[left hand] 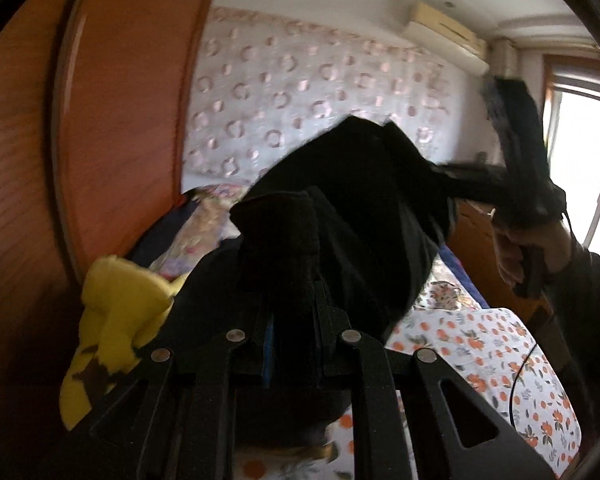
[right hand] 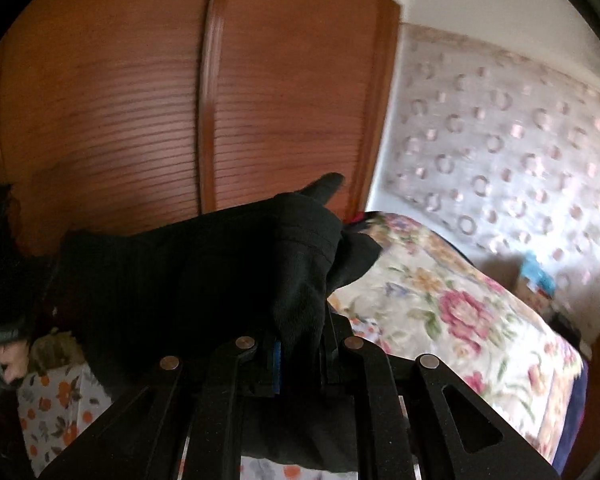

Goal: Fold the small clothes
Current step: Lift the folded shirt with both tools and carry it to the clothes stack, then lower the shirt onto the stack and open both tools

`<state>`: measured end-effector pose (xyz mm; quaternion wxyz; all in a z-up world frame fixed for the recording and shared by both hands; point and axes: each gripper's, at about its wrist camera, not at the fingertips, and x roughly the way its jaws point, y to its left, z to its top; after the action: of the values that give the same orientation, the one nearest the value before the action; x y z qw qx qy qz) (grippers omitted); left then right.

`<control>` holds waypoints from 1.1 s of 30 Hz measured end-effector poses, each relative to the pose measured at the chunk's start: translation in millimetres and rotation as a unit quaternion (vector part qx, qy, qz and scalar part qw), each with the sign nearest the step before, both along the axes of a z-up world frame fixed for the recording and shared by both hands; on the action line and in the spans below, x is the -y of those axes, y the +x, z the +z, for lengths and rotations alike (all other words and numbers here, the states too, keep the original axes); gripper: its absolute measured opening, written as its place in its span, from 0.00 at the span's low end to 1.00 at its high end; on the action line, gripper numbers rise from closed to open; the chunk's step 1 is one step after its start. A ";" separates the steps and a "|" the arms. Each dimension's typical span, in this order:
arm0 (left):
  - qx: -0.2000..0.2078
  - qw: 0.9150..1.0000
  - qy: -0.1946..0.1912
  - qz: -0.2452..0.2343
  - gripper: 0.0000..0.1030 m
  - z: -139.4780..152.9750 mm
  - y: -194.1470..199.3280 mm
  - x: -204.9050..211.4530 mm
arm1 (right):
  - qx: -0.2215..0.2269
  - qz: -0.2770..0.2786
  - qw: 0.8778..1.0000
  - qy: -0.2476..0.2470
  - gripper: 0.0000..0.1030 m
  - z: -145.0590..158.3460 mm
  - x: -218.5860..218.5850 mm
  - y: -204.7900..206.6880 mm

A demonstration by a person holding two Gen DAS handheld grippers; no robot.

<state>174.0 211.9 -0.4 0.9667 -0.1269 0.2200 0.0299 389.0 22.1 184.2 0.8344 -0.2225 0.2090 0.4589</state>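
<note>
A black garment (left hand: 352, 200) hangs in the air, stretched between both grippers above the bed. My left gripper (left hand: 292, 300) is shut on one edge of it; the cloth covers the fingertips. The right gripper (left hand: 516, 176) shows at the right of the left wrist view, held by a hand, gripping the garment's other end. In the right wrist view my right gripper (right hand: 300, 332) is shut on the black garment (right hand: 220, 264), which runs leftward to the left gripper (right hand: 4, 280) at the frame's edge.
A bed sheet with orange flowers (left hand: 500, 356) lies below. A yellow and black garment (left hand: 112, 320) lies at the left. A floral quilt (right hand: 452, 308) is heaped at the bed's far end. A wooden wardrobe (right hand: 180, 100) stands close behind.
</note>
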 end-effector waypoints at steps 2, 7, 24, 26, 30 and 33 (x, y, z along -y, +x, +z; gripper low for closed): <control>-0.009 1.000 -0.011 0.010 0.15 -11.9 -4.8 -8.4 | 0.005 0.009 1.000 -0.019 0.12 -9.4 -26.7 13.9; -0.029 0.999 -0.013 0.028 0.15 -26.1 -4.8 -17.0 | 0.001 -0.005 0.999 -0.047 0.13 -34.8 -70.6 49.2; -0.069 0.996 -0.006 0.055 0.15 -49.9 -1.1 -34.1 | -0.049 -0.027 0.998 -0.037 0.41 -75.2 -81.9 68.6; -0.067 0.997 -0.003 0.046 0.15 -49.0 -3.1 -30.8 | -0.072 -0.045 0.996 -0.041 0.41 -92.6 -88.4 84.7; -0.063 0.997 0.023 0.044 0.17 -38.4 -8.9 -18.5 | -0.079 -0.064 0.995 -0.010 0.41 -88.8 -90.2 89.9; -0.050 0.997 0.047 0.048 0.31 -26.4 -19.5 -7.4 | -0.047 -0.071 0.996 0.004 0.41 -80.1 -72.6 53.0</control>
<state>154.5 219.2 -26.8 0.9569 -0.0904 0.2599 0.0928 442.0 94.8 104.2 0.8551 -0.1816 0.2613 0.4093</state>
